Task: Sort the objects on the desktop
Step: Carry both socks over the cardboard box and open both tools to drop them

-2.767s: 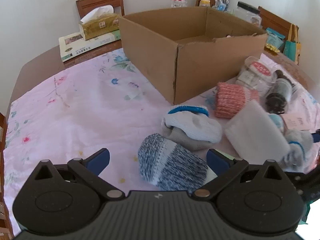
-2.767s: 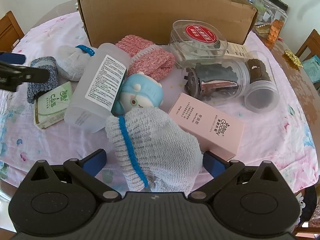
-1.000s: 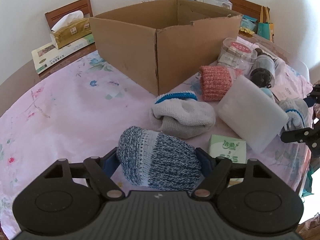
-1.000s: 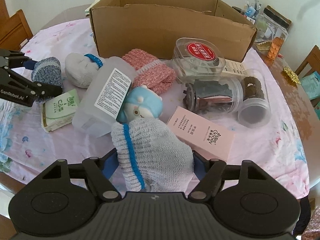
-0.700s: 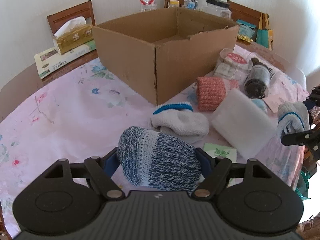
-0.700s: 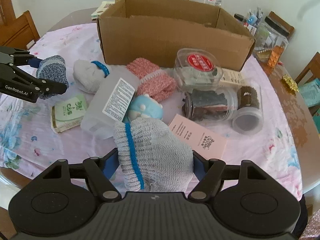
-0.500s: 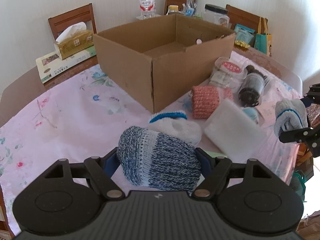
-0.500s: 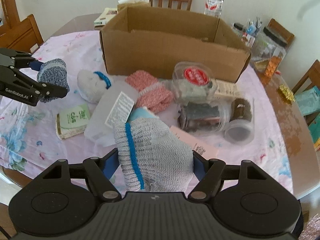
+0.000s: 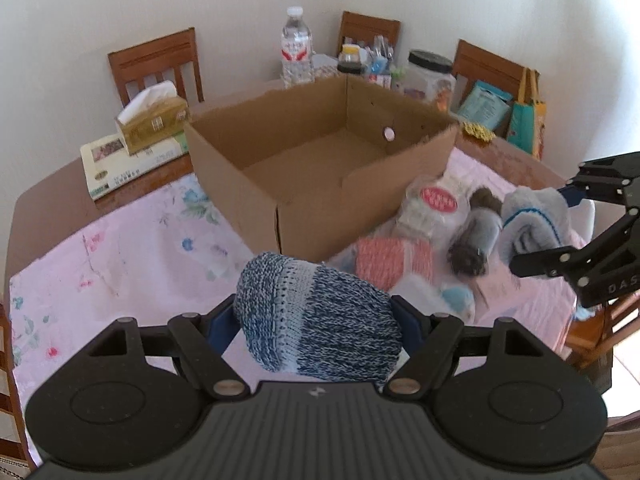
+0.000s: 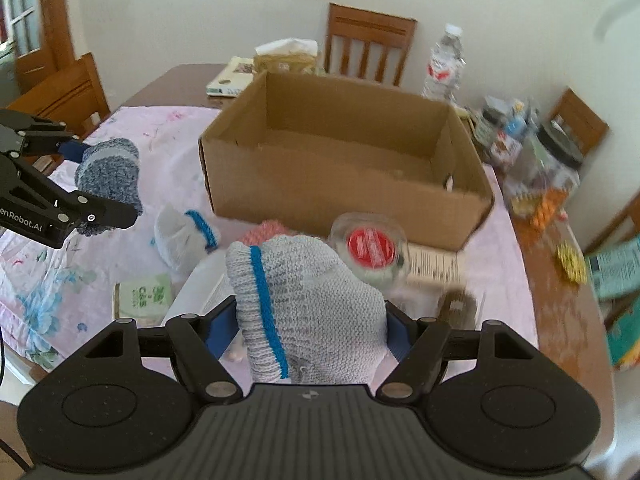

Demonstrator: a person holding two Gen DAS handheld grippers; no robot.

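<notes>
Left gripper (image 9: 316,320) is clamped on a blue marled sock roll (image 9: 316,324), raised above the table; right gripper (image 10: 308,320) is clamped on a grey sock roll (image 10: 308,304) with a blue stripe. Both look knit, soft, light and squashy, so gripping mid-bundle should suit. Open, stiff cardboard box (image 9: 320,184) sits at 12 o'clock.

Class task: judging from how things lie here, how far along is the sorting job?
Done: nothing; the box looks empty. In hand: left gripper holds the blue sock, right gripper the grey sock. Left: another sock, the pink sock, the jars.
</notes>
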